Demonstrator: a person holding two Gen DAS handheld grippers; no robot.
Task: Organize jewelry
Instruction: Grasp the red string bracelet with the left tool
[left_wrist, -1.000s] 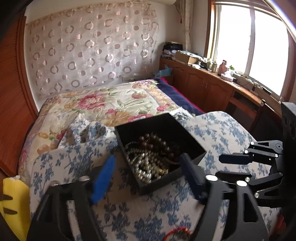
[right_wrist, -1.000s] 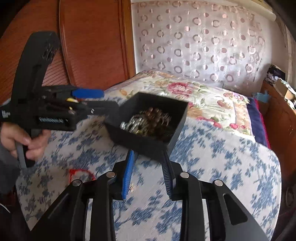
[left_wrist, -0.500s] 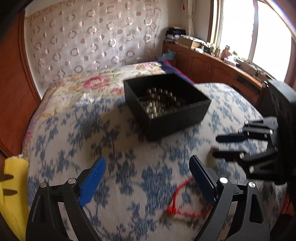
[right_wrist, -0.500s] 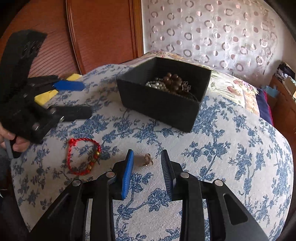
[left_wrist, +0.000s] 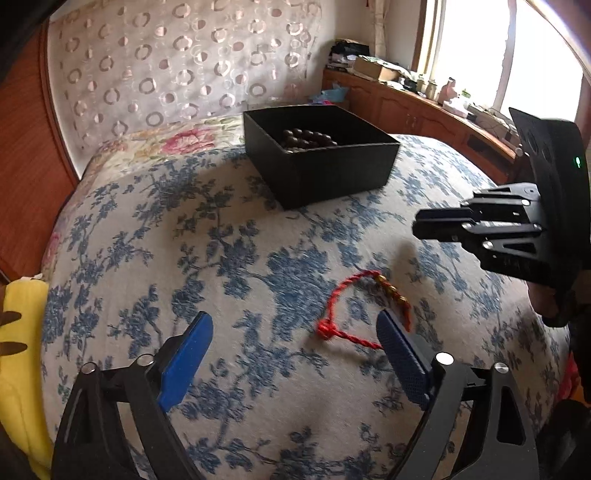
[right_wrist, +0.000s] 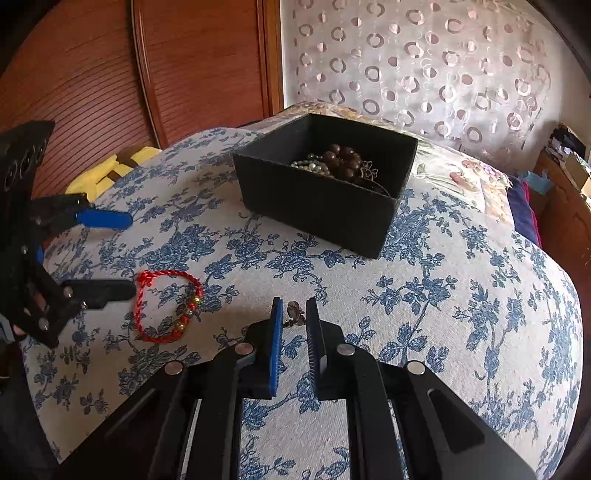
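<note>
While we are looking along the left gripper (left_wrist: 295, 354), we are counting one black box (left_wrist: 325, 173), one red cord bracelet (left_wrist: 364, 310) and one blue-flowered cloth (left_wrist: 221, 258) spread under both. The left jaws are standing wide apart with nothing pinched; the bracelet is lying flat on the cloth just ahead of the right-hand finger, its near loop passing behind that fingertip, so we cannot tell whether they are touching. The box is sitting further off, well apart from the bracelet, with dark beads (left_wrist: 306, 137) showing over its rim. Broad bare cloth is stretching between bracelet and box and off to the left. The right gripper (left_wrist: 419, 225) is reaching in from the right edge.

Where we are looking along the right gripper (right_wrist: 294, 314), its two fingers have just been closing and are now standing close together around one small brownish trinket (right_wrist: 294, 312) at their tips; we cannot tell whether the pads are pressing it. The bracelet (right_wrist: 170, 306) is lying to the left, its far side just beside the lower finger of the left gripper (right_wrist: 127, 254). The box (right_wrist: 321, 199) is holding one dark bead string (right_wrist: 343, 157), pale beads (right_wrist: 312, 164) and a thin chain. Open cloth is running to the rounded right edge.
</note>
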